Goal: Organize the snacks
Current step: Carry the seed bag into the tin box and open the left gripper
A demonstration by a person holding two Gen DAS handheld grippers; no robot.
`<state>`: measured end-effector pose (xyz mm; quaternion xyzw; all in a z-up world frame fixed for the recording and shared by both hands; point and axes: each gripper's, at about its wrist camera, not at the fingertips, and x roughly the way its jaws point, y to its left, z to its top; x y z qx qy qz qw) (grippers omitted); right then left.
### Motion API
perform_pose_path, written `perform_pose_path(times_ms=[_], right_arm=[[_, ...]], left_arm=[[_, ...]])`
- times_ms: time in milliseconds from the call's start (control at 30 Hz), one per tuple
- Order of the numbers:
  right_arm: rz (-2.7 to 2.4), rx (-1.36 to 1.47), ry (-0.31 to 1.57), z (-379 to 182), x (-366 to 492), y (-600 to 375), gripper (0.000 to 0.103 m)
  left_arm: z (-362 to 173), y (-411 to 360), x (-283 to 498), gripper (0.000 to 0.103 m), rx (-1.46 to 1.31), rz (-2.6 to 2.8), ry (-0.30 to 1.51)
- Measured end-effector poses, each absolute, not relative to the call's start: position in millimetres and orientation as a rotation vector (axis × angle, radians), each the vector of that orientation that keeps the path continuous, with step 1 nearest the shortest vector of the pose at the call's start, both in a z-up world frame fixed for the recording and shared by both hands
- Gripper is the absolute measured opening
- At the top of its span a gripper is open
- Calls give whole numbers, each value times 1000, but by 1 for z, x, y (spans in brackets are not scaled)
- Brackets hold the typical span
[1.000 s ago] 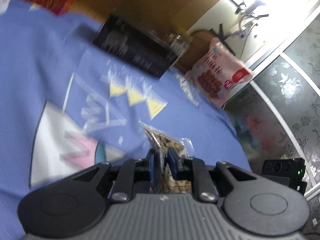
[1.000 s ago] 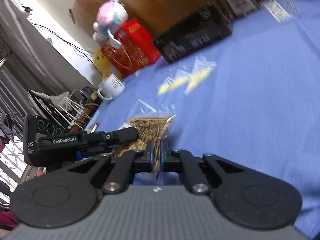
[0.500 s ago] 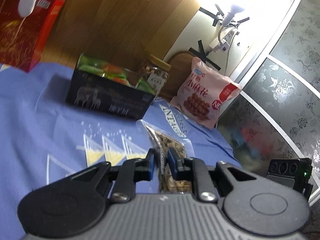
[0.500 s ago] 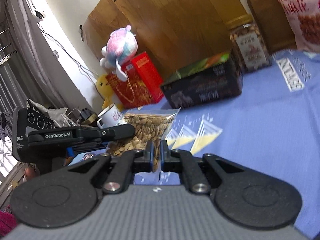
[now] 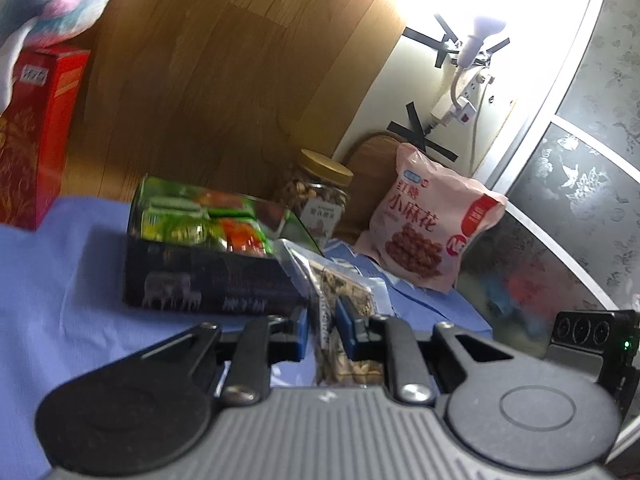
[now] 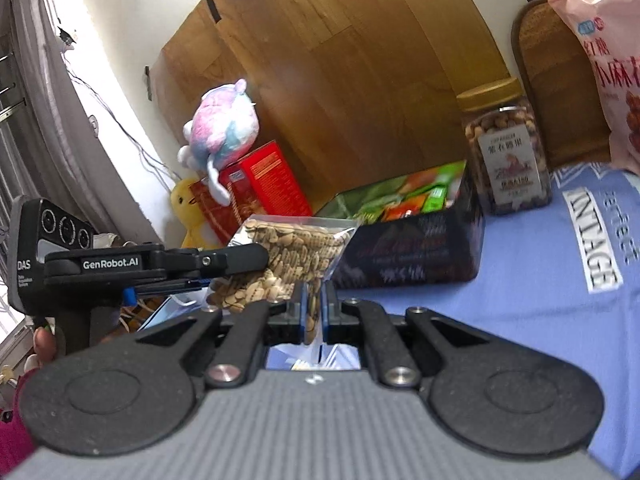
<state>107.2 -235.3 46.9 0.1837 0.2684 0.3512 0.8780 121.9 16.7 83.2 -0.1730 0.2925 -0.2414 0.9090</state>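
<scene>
While both tongs, left (image 5: 322,330) and right (image 6: 314,312), pinch one seed bag (image 6: 288,256), one dark box (image 6: 412,256) sits beyond.

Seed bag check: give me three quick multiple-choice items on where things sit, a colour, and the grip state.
1. The nut jar stands:
A. inside the dark box
B. behind the dark box, by the wooden panel
C. on the red box

2. The jar's lid is:
A. yellowish tan
B. blue
C. black

3. The clear seed bag is:
A. lying flat on the blue cloth
B. held by one set of tongs
C. pinched by both the left tongs and the right tongs

Answers:
1 B, the jar rises past the box's far corner.
2 A, the lid shows tan in both views.
3 C, each set of tongs is shut on a bag edge, and the bag is clear of the cloth.
</scene>
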Motion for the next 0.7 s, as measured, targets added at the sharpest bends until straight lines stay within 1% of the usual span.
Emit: perform_pose_path(times_ms=[400, 700], right_arm=[[705, 347, 566, 56, 193, -226, 10], [676, 249, 612, 43, 249, -199, 10]], left_arm=[[91, 19, 210, 17, -332, -458, 605], [70, 27, 267, 18, -326, -385, 657]])
